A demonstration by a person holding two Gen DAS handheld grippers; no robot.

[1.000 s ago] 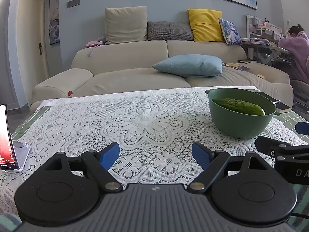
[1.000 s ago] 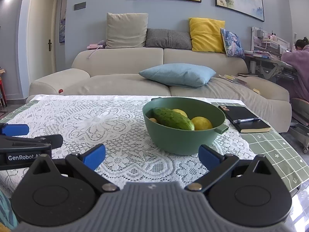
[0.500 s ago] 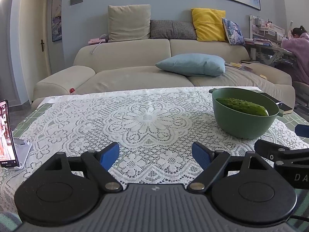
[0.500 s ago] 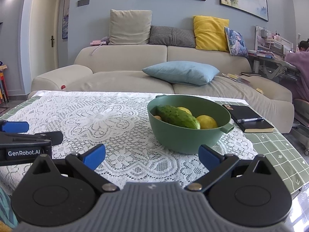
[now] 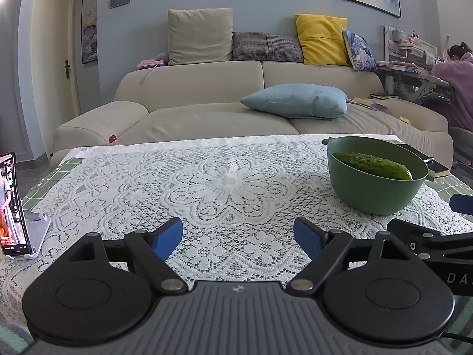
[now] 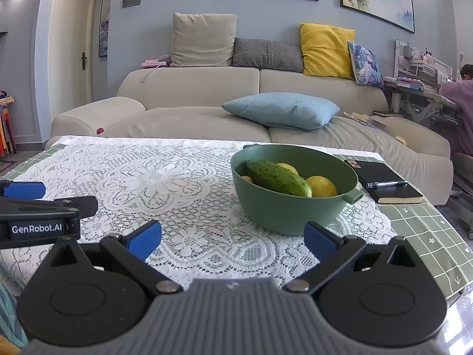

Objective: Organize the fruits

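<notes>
A green bowl (image 6: pixel 283 216) stands on the lace tablecloth (image 6: pixel 153 177) at the table's right side. It holds a cucumber (image 6: pixel 278 177) and yellow fruits (image 6: pixel 320 186). In the left wrist view the bowl (image 5: pixel 375 195) sits at the right with the cucumber (image 5: pixel 372 164) showing above its rim. My left gripper (image 5: pixel 238 235) is open and empty over the cloth's near middle. My right gripper (image 6: pixel 232 238) is open and empty just in front of the bowl.
A black notebook (image 6: pixel 384 182) with a pen (image 6: pixel 385 183) lies right of the bowl. A phone on a stand (image 5: pixel 13 207) is at the table's left edge. A beige sofa (image 5: pixel 207 109) with cushions runs behind the table. A person (image 5: pixel 456 80) sits at a desk far right.
Both grippers have lifted and drawn back slightly, so the table sits a little lower in both views. Both stay open and empty. The bowl and fruits have not moved.
</notes>
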